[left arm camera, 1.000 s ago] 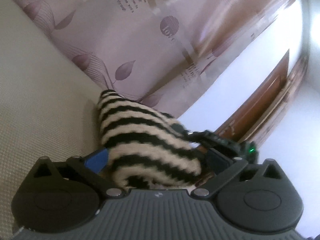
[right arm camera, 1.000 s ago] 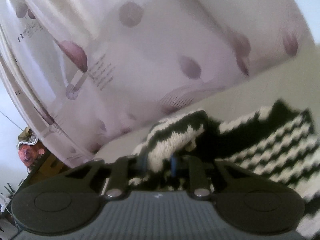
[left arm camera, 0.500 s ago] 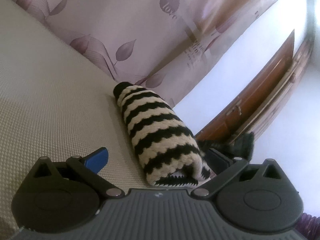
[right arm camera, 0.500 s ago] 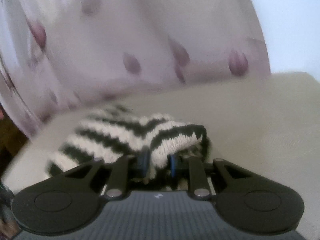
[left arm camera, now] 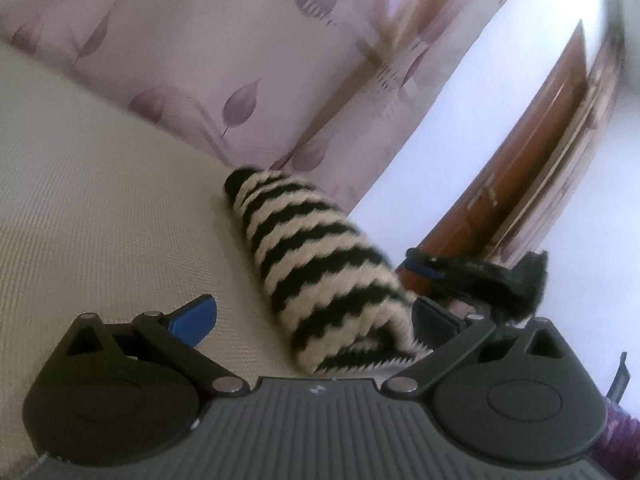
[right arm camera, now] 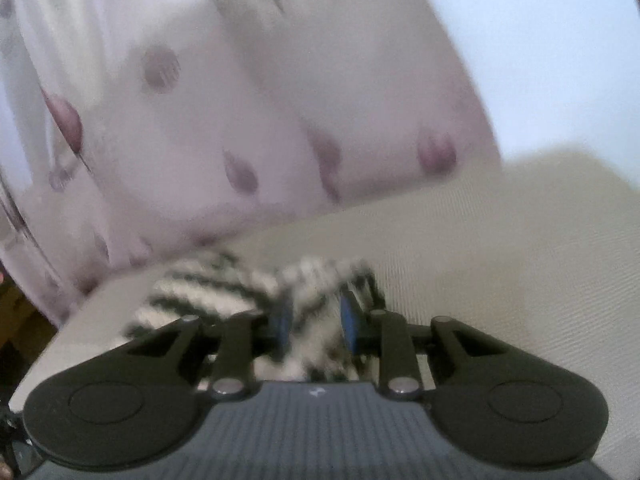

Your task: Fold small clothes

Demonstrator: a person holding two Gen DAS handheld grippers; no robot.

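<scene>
The striped knit lies folded on the tabletop, toward one o'clock of the spread left tongs; right tongs pinch its edge (blurred). Next, probably: release, press flat

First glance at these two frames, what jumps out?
The black-and-cream striped knit, folded into a thick roll on the beige woven surface, between the left gripper's wide-open fingers. In the blurred right wrist view, the right gripper pinches one end of it. Behind both hangs a lilac leaf-print curtain.
</scene>
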